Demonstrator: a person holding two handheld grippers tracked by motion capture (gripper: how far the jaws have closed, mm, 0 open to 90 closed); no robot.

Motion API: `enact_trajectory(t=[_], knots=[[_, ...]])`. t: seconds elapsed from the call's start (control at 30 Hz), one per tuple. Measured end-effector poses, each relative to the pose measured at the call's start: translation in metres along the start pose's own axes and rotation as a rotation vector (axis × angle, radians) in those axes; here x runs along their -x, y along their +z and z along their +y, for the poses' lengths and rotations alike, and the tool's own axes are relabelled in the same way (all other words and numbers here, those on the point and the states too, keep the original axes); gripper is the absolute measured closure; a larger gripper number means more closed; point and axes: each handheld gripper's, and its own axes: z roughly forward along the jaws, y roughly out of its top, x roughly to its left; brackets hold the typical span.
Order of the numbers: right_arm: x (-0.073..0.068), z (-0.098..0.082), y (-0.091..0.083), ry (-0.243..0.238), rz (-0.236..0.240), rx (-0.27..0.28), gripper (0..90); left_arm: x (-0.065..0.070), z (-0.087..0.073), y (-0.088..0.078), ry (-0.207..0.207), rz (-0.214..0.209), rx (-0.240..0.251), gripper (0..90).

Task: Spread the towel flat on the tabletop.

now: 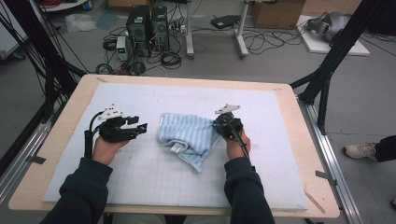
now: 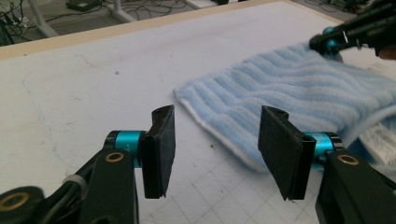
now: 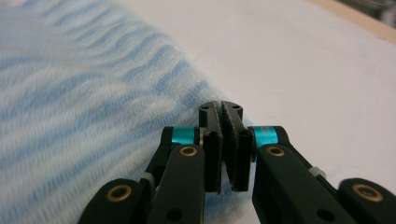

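A light blue striped towel (image 1: 187,133) lies rumpled in the middle of the white gridded mat (image 1: 140,182), with a white label (image 1: 176,148) near its front edge. My right gripper (image 1: 218,125) sits at the towel's right edge. In the right gripper view its jaws (image 3: 225,112) are pressed together on the towel (image 3: 70,93), with blue cloth showing between them. My left gripper (image 1: 142,127) rests just left of the towel, apart from it. Its jaws (image 2: 215,140) stand open with only mat between them, and the towel (image 2: 289,88) lies ahead to the right, where the right gripper (image 2: 327,42) pinches it.
The mat covers a wooden table (image 1: 60,140) with a bare border all round. Behind the table, computer towers (image 1: 147,28) and cables lie on the floor. Black frame legs (image 1: 327,79) stand at both sides, and a person's shoe (image 1: 362,150) shows at the right.
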Motion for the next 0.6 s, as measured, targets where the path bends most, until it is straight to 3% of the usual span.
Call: enact_trajectory(t=[0.07,0.13,0.2,0.23,0.33,0.47,0.6], knots=[[0.007,-0.003,0.002,0.033,-0.037,-0.004,86.8,0.001,-0.001,0.003,0.0,-0.004,-0.009,49.2],[0.01,-0.004,0.003,0.032,-0.075,0.0,86.7,0.002,-0.001,0.005,0.001,-0.008,-0.01,49.2],[0.012,-0.004,0.003,0.023,-0.146,0.011,86.4,0.004,-0.001,0.007,0.006,-0.013,-0.017,49.3],[0.014,-0.005,0.004,0.042,-0.166,0.002,86.0,0.004,-0.001,0.008,0.007,-0.014,-0.015,49.6],[0.015,-0.009,0.006,0.063,-0.153,-0.017,80.1,0.005,-0.002,0.012,0.014,-0.024,-0.023,49.7],[0.014,-0.009,-0.008,0.088,-0.117,0.062,66.1,0.008,-0.002,0.017,0.009,-0.044,-0.033,49.7],[0.015,-0.012,-0.029,0.1,-0.068,0.13,59.3,0.019,0.0,0.024,0.036,-0.11,-0.047,50.4]])
